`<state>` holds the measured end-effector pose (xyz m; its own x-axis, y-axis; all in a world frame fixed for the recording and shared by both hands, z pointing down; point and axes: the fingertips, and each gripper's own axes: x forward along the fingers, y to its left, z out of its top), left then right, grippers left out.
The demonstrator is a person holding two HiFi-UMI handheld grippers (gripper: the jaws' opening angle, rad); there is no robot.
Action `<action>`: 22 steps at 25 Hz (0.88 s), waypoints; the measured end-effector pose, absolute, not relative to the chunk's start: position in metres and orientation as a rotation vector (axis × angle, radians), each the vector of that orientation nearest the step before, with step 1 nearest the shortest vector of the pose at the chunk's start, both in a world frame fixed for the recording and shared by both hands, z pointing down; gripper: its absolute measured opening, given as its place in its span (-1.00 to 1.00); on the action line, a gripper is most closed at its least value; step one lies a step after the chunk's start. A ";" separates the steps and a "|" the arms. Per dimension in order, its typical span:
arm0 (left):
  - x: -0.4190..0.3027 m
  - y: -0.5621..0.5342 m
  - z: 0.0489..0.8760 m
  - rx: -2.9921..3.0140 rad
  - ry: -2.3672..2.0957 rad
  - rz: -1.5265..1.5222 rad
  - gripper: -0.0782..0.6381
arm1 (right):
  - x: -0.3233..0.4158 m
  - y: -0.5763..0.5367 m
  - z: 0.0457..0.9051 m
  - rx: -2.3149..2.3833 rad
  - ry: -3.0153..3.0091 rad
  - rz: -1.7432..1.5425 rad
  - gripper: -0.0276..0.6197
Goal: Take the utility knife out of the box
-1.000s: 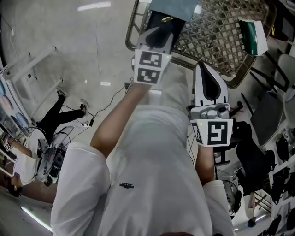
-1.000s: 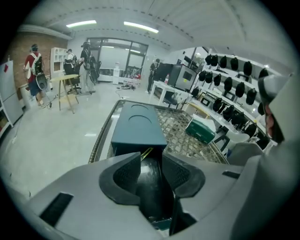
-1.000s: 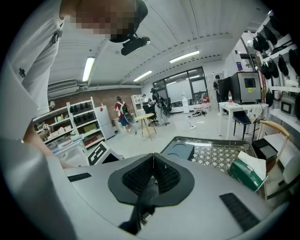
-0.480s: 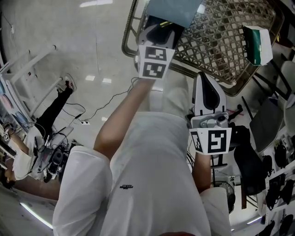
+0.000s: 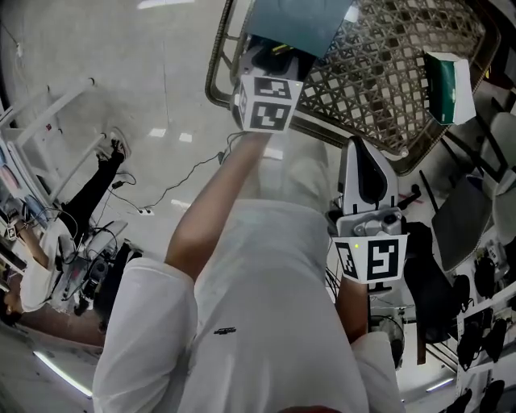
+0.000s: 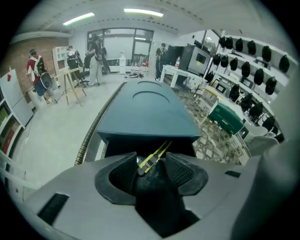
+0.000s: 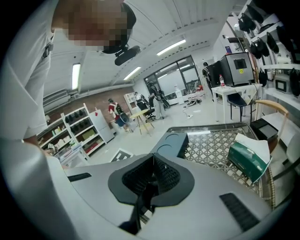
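A teal box [image 6: 145, 110] stands at the near edge of the lattice table [image 5: 379, 73], with its lid raised over a dark opening. A yellow and black utility knife [image 6: 160, 149] lies inside and points out toward me. My left gripper [image 6: 152, 158] reaches into the opening with its jaws opening. The knife's near end lies between the pads, which stand apart from it. In the head view my left gripper [image 5: 268, 63] is at the box [image 5: 294, 20]. My right gripper [image 5: 367, 171] hangs short of the table edge. Its jaws [image 7: 152, 169] are shut on nothing.
A green tissue box [image 5: 449, 77] sits at the table's right side. Dark chairs [image 5: 472, 214] stand to the right. Cables [image 5: 173, 189] lie on the floor at left, near a seated person [image 5: 81, 210]. Several people stand far back in the room [image 6: 96, 58].
My left gripper has gone down into the box opening, farther up the picture. My right gripper has slid a little lower in the picture.
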<state>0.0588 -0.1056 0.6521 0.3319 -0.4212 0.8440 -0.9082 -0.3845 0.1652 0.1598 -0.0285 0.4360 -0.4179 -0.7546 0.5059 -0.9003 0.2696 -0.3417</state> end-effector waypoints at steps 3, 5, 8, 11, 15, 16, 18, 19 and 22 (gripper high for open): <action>0.058 -0.101 0.659 1.943 -1.157 1.014 -0.30 | 0.161 -0.030 0.436 1.536 -2.302 0.878 -0.91; 0.057 -0.096 0.663 1.937 -1.144 1.041 -0.30 | 0.160 -0.030 0.435 1.537 -2.306 0.878 -0.91; 0.059 -0.090 0.666 1.941 -1.132 1.085 -0.35 | 0.160 -0.030 0.433 1.541 -2.309 0.880 -0.91; 0.058 -0.091 0.668 1.940 -1.143 1.121 -0.45 | 0.160 -0.030 0.433 1.549 -2.308 0.880 -0.91; 0.060 -0.092 0.669 1.962 -1.121 1.177 -0.50 | 0.160 -0.028 0.434 1.566 -2.300 0.881 -0.91; 0.061 -0.091 0.669 1.970 -1.112 1.182 -0.53 | 0.161 -0.028 0.434 1.572 -2.299 0.881 -0.91; 0.062 -0.090 0.668 1.980 -1.092 1.188 -0.59 | 0.161 -0.027 0.432 1.581 -2.298 0.878 -0.91; 0.062 -0.089 0.667 1.982 -1.084 1.191 -0.60 | 0.161 -0.026 0.431 1.584 -2.299 0.875 -0.91; 0.062 -0.088 0.668 1.980 -1.065 1.193 -0.61 | 0.160 -0.023 0.429 1.590 -2.300 0.867 -0.91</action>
<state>0.0621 -0.0875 0.6680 0.2786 -0.3315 0.9014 -0.8579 -0.5078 0.0784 0.1599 -0.0234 0.4290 -0.3938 -0.7806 0.4853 -0.9067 0.2432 -0.3446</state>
